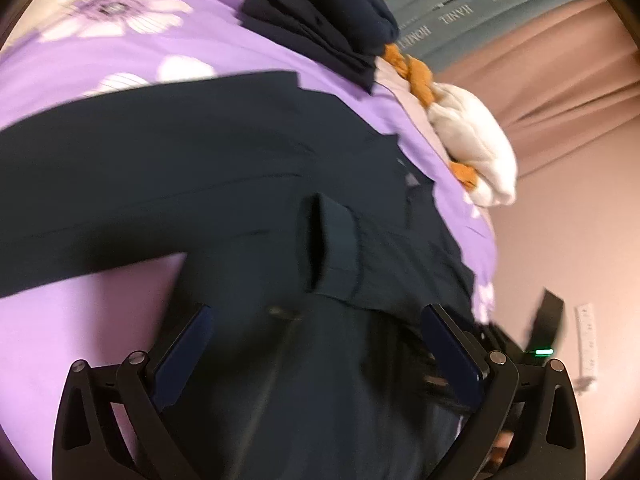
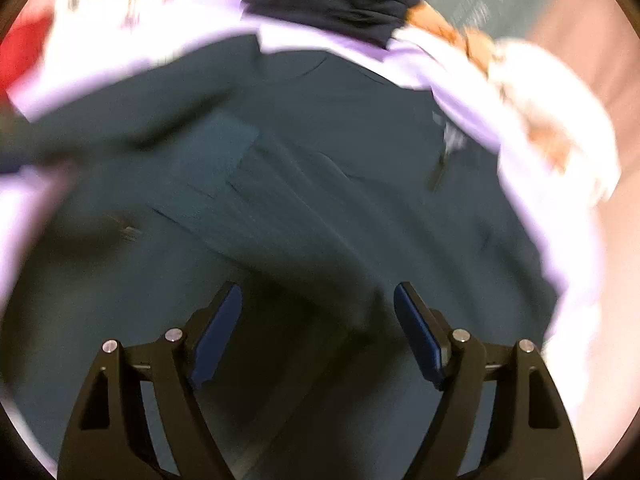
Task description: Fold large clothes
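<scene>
A large dark navy garment (image 1: 224, 168) lies spread on a purple flowered bedsheet (image 1: 168, 52). It has a folded cuff or flap (image 1: 336, 240) near its middle. My left gripper (image 1: 316, 312) is open just above the garment, fingers apart and holding nothing. In the right wrist view the same dark garment (image 2: 312, 168) fills the frame, blurred by motion. My right gripper (image 2: 318, 292) is open over it, fingers apart and empty. A folded dark navy cloth (image 1: 320, 24) lies at the far edge of the sheet and also shows in the right wrist view (image 2: 340, 0).
A white and orange quilted bundle (image 1: 468, 136) lies at the sheet's right edge, also seen in the right wrist view (image 2: 540, 112). Grey printed fabric (image 1: 500, 4) and pink fabric (image 1: 568, 100) lie beyond. A white power strip (image 1: 588, 340) sits at the right. Something red (image 2: 20, 52) shows at far left.
</scene>
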A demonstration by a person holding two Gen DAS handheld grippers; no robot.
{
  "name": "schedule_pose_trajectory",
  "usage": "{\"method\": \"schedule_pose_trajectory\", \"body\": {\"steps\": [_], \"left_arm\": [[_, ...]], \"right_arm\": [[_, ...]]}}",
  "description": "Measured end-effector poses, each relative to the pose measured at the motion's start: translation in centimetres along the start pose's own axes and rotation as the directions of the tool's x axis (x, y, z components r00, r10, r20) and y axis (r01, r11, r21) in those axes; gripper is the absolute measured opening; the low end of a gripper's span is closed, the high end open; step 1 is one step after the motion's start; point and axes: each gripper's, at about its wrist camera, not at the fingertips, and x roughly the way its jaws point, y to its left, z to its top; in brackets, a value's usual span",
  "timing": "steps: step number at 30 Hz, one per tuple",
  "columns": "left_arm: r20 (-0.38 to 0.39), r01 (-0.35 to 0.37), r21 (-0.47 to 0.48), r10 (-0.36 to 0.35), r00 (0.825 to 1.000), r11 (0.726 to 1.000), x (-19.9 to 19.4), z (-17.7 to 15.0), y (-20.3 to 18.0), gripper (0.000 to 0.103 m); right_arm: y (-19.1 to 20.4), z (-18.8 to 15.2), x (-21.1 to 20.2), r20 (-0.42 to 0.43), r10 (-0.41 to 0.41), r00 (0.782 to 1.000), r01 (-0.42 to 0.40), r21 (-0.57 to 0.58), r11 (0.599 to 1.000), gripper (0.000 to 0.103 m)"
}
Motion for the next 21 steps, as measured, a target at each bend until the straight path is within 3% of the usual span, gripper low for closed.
{"method": "schedule_pose_trajectory", "body": {"steps": [2, 5, 9, 11, 14, 16, 20, 21], "left_arm": [[-0.029, 0.025, -0.019, -0.026, 0.999, 1.0, 1.6, 0.5, -0.5, 0.102], [-0.064, 0.087, -0.056, -0.091, 0.994, 0.995, 4.1, 1.4, -1.1, 0.102], [-0.062, 0.153, -0.116, -0.161, 0.985, 0.981, 6.6, 2.9, -1.3, 0.101], [-0.05, 0.17, -0.129, -0.177, 0.983, 0.977, 7.3, 3.6, -1.3, 0.093], [-0.072, 0.165, -0.163, -0.179, 0.981, 0.973, 8.9, 4.6, -0.9, 0.084], [-0.09, 0.176, -0.203, -0.197, 0.976, 0.963, 10.0, 5.0, -0.3, 0.084], [-0.106, 0.127, -0.229, -0.154, 0.982, 0.965, 11.1, 5.3, 0.5, 0.084], [-0.105, 0.145, -0.232, -0.173, 0.979, 0.962, 11.1, 5.1, 0.6, 0.078]], "right_arm": [[-5.5, -1.4, -2.1, 0.053, 0.088, 0.995, -0.097, 0.18, 0.979, 0.079], [-12.1, -3.5, -3.2, 0.1, 0.048, 0.994, -0.08, 0.358, 0.93, 0.079], [-19.9, -7.8, -3.3, 0.11, -0.007, 0.994, -0.057, 0.561, 0.826, 0.079], [-22.8, -10.1, -3.3, 0.114, -0.025, 0.993, -0.054, 0.634, 0.771, 0.079], [-24.5, -12.3, -3.5, 0.133, -0.028, 0.991, -0.071, 0.684, 0.726, 0.079], [-23.9, -13.0, -3.5, 0.138, -0.031, 0.99, -0.074, 0.695, 0.715, 0.079], [-24.3, -14.1, -2.7, 0.153, -0.03, 0.988, -0.088, 0.709, 0.7, 0.079], [-24.4, -14.3, -2.4, 0.154, -0.035, 0.988, -0.086, 0.714, 0.695, 0.079]]}}
